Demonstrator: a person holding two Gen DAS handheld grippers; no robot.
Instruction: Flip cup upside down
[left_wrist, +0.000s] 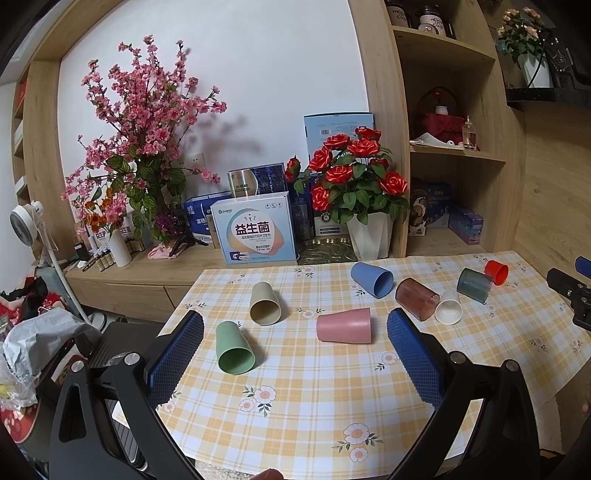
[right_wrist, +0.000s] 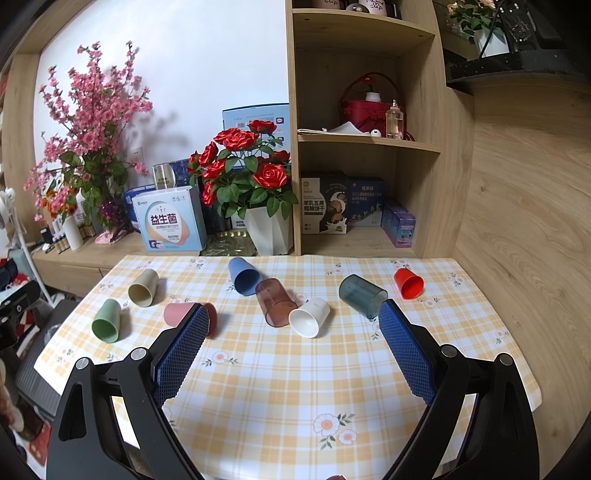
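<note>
Cups, eight plastic tumblers, lie sideways on my checked vinyl worktop (right_wrist: 295, 387); matte pink cup (left_wrist: 343, 325) nearest. Left gripper (left_wrist: 295, 325) and right gripper (right_wrist: 291, 321) both released, textured blue pads (left_wrist: 177, 354) apart.

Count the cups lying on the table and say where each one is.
8, all on their sides. Left: green cup, beige cup, pink cup. Middle: blue cup, brown clear cup, white cup. Right: grey clear cup, red cup. None seems hidden.
</note>
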